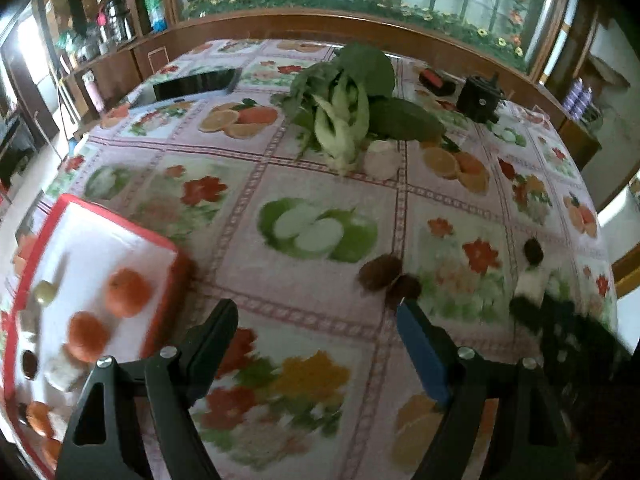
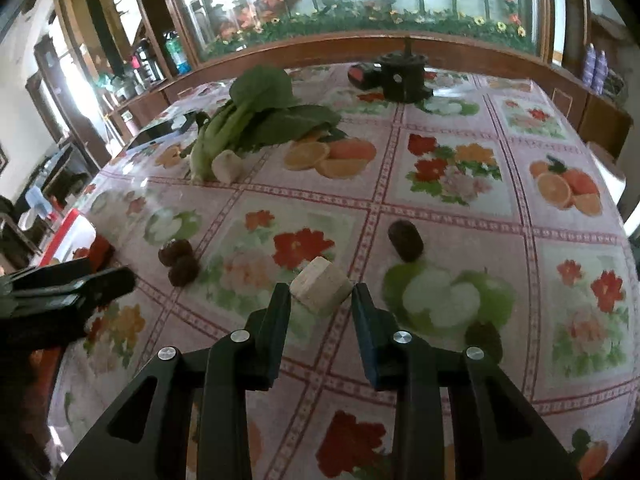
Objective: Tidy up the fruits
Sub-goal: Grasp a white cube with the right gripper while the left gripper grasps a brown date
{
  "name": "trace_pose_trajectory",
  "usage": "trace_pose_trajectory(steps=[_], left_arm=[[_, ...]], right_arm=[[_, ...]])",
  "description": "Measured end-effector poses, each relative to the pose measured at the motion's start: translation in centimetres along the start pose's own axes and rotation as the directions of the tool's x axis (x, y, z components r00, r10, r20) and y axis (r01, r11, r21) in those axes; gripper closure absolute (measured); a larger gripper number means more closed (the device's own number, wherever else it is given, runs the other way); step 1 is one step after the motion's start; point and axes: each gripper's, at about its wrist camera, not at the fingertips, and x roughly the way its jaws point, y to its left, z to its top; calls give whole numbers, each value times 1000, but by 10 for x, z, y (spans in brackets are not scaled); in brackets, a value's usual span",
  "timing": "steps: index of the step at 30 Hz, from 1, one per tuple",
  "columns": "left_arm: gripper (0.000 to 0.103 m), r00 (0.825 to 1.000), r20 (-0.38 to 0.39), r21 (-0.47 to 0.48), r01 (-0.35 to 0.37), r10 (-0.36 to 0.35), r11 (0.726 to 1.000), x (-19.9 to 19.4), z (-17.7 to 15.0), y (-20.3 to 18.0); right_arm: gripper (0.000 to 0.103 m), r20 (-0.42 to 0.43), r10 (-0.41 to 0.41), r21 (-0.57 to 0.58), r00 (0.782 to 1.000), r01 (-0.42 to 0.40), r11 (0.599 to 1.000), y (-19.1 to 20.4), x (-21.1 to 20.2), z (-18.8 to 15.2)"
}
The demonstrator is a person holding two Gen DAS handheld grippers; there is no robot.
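Starting closest in: got the right gripper [image 2: 321, 287] with jaws clenched on a pale beige, chunky block with flat cut faces [image 2: 318, 292], squeezed side to side. Low over the desk or resting on it, can't tell which. Looks dry and fibrous, probably firm enough not to squash. No real long axis to speak of, just a stubby wedge poking forward out of the jaws.

Over on the left, seeing the left gripper [image 1: 316, 304] with jaws released wide and nothing between them, hovering above the glossy pink plastic tablecloth printed with fruit and flowers [image 2: 440, 220]. Just beside it, further left: a white tray with a raised red rim [image 1: 178, 276], already holding two smooth round oranges [image 1: 129, 293] plus smaller bits too blurry to name.

Key thing for the next move: tray well off to the left of the clenched block, past the left gripper, so left hand much nearer to it. Probably means carrying the block leftward across the desk without clipping the other gripper.

Further out: a touching pair of dark brown wrinkly fruits [image 2: 178, 262], one more lying alone [image 2: 405, 240]. Beyond those, a leafy green bok choy [image 2: 256, 120] with a pale knobbly bulb [image 2: 227, 165] just beside its stem end. Way back, a black round gadget [image 2: 402, 76].
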Motion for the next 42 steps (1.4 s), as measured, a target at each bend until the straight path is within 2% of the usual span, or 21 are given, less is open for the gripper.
trace_pose_trajectory(steps=[6,9,15,17,19,22,25,30,32,34,37,42], left_arm=[[19,1000,5,-67,-13,14,998,19,7,-8],[19,1000,25,-103,8,-5,995,23,10,-7],[19,998,36,-110,63,-59,992,30,11,-12],[21,996,51,-94,71,-67,993,30,8,-13],[35,992,55,-81,115,-111,990,27,6,-13],[43,984,19,-31,179,-179,983,23,0,-18],[43,974,-8,46,229,-228,972,15,-12,-24],[43,979,34,101,196,-200,975,5,-15,-15],[43,982,29,113,181,-185,977,6,-15,-13],[43,980,12,106,199,-201,974,8,-17,-12],[43,976,8,119,215,-218,969,8,-20,-20],[41,981,14,180,186,-191,966,13,-18,-39]], right_arm=[[71,-7,39,28,999,-39,999,-11,1,-5],[71,-4,50,29,999,-50,998,-13,1,-6],[71,-3,68,40,998,-68,997,-16,1,-6],[71,-2,73,45,997,-73,996,-17,1,-6],[71,-2,75,48,997,-75,996,-18,1,-6],[71,2,77,56,997,-77,995,-18,1,-7],[71,2,81,64,997,-81,995,-19,1,-7],[71,3,82,64,997,-82,995,-20,0,-7],[71,5,80,64,997,-80,995,-20,0,-8],[71,6,78,64,997,-78,995,-20,0,-8],[71,8,77,62,997,-77,995,-19,0,-8],[71,7,79,67,997,-80,995,-20,0,-8]])
